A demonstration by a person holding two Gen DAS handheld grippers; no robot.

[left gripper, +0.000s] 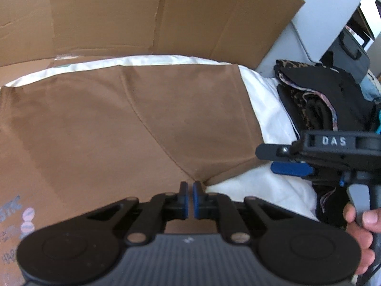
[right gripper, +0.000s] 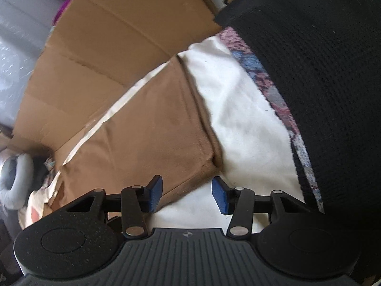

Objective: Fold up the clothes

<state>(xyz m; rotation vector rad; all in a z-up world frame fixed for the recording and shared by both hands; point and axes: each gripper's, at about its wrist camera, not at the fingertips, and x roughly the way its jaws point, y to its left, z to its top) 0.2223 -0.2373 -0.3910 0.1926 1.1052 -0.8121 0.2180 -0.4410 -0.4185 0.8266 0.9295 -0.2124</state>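
Note:
A brown garment [left gripper: 133,124] lies spread flat on a white cloth [left gripper: 269,112]; it also shows in the right wrist view [right gripper: 147,128] on the white cloth [right gripper: 243,114]. My left gripper [left gripper: 189,199] is shut on the brown garment's near edge, where the fabric puckers toward the jaws. My right gripper [right gripper: 187,196] is open and empty, just above the garment's near right corner. It shows from the side in the left wrist view [left gripper: 273,159], to the right of the garment.
A pile of dark and patterned clothes [left gripper: 319,100] sits to the right; in the right wrist view a black knit garment [right gripper: 321,83] fills the right side. Flattened cardboard [left gripper: 142,16] stands behind and lies to the left. A grey case [left gripper: 350,50] is at the far right.

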